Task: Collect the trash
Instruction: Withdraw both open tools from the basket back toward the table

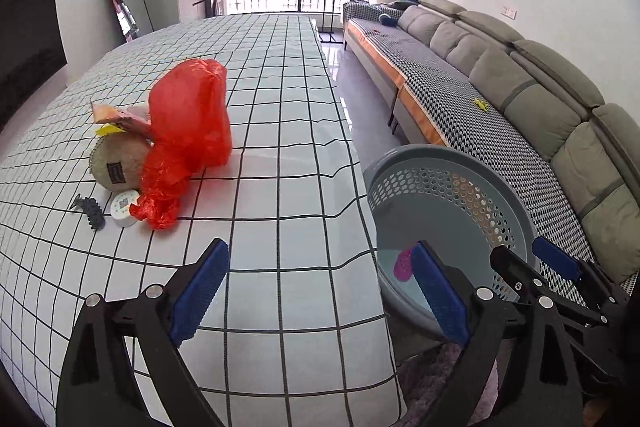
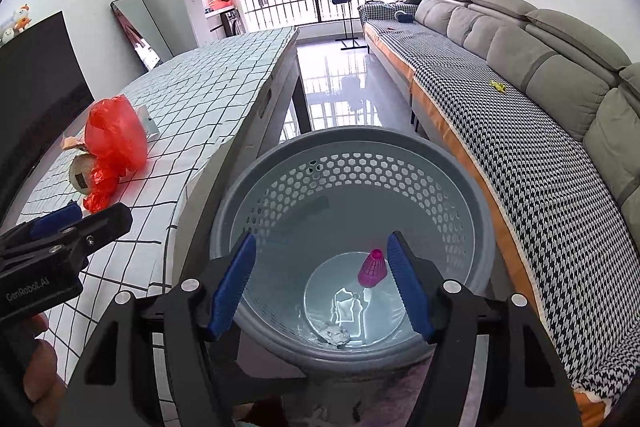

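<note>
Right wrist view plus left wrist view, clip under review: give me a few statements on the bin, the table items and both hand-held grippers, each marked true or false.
1. The right hand-held gripper is open above the grey bin. True.
2. The bin holds nothing. False: a pink shuttlecock and a crumpled scrap lie in it.
3. The red plastic bag lies on the checked table. True.
4. The left hand-held gripper grips the bag. False: it is open, short of it.

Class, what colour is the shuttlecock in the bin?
Pink shuttlecock; clearest in the right wrist view.

Black jaws (blue ribbed pads (image 2: 232, 287))
</note>
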Tool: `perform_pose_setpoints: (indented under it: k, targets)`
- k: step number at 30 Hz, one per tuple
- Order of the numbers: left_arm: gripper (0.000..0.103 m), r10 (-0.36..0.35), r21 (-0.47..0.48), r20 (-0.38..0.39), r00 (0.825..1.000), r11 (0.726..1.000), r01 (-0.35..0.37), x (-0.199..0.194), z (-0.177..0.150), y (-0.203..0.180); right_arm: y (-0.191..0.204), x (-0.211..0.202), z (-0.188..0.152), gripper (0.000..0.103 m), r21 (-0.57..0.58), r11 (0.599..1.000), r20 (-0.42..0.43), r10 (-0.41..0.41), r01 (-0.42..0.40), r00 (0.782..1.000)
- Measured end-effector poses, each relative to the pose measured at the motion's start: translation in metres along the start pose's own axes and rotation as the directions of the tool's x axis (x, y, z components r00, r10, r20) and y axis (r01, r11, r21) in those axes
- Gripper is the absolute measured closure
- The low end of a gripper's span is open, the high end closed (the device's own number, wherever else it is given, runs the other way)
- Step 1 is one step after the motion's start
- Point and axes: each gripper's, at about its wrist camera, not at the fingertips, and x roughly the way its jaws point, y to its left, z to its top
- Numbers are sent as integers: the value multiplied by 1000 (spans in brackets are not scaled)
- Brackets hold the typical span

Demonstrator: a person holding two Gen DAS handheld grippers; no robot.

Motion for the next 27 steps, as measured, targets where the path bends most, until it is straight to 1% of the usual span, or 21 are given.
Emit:
perform_pose_setpoints:
  k: [10,15,22,27]
  targets:
    - [11,53,-56,29,998,997,-51,-19,-7,39,33,-4,-3,37,-54,997,3,51,-50,999]
    - [11,83,-89,20,996,993,-81,-24,-16,65,52,-3,-4,37,-85,993,-9,78,-79,997]
    - [11,161,-132,11,987,978,-159,-31,-29,105,85,1,-8,37,-133,984,-32,117,-120,993]
    - [11,191,-181,8,982,966,-186,-34,-34,133,109,5,-7,37,-170,976,-40,129,-134,991]
